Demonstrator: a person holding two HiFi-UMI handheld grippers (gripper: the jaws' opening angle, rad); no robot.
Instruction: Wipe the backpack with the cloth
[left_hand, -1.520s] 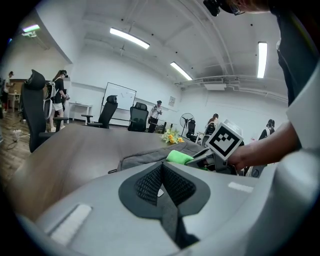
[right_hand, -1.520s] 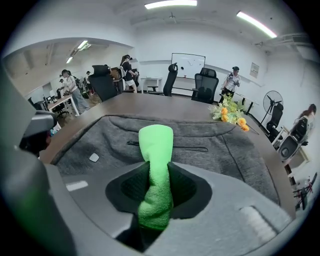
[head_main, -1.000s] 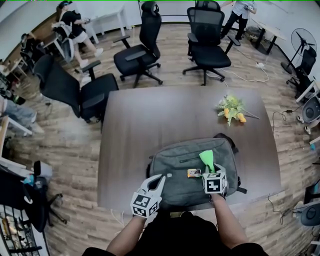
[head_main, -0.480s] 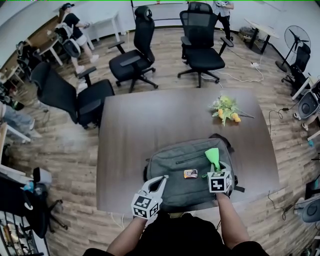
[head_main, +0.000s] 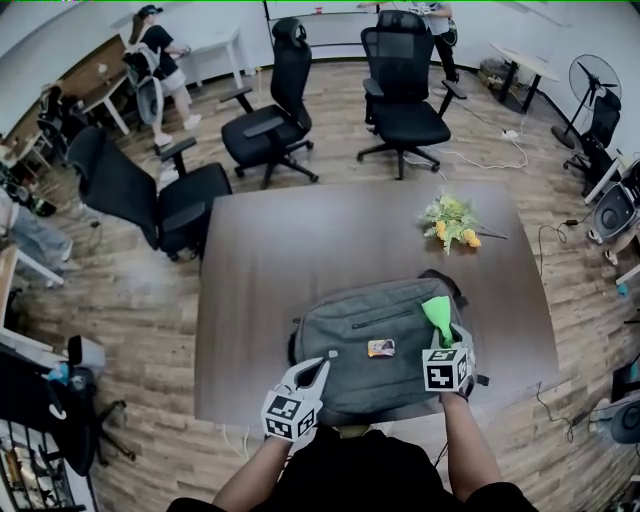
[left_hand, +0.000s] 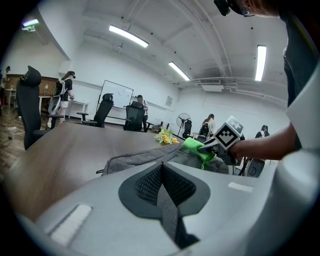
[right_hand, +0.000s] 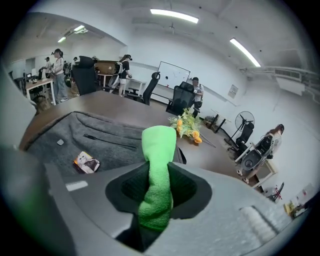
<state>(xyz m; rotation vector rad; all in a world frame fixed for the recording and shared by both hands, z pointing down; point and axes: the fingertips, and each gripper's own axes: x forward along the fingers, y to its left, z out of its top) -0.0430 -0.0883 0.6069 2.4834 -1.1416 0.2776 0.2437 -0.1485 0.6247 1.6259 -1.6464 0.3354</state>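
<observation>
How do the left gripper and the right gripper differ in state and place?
The left gripper is shut on nothing; the right gripper is shut on the bright green cloth. The left gripper is at the grey fabric backpack's near left corner; the right gripper is over its right side. Both have their jaws closed.

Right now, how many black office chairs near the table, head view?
3: one black office chair beyond the brown table's far edge, a second left of it, a third off the far-left corner. More may be hidden at the room's edges.
</observation>
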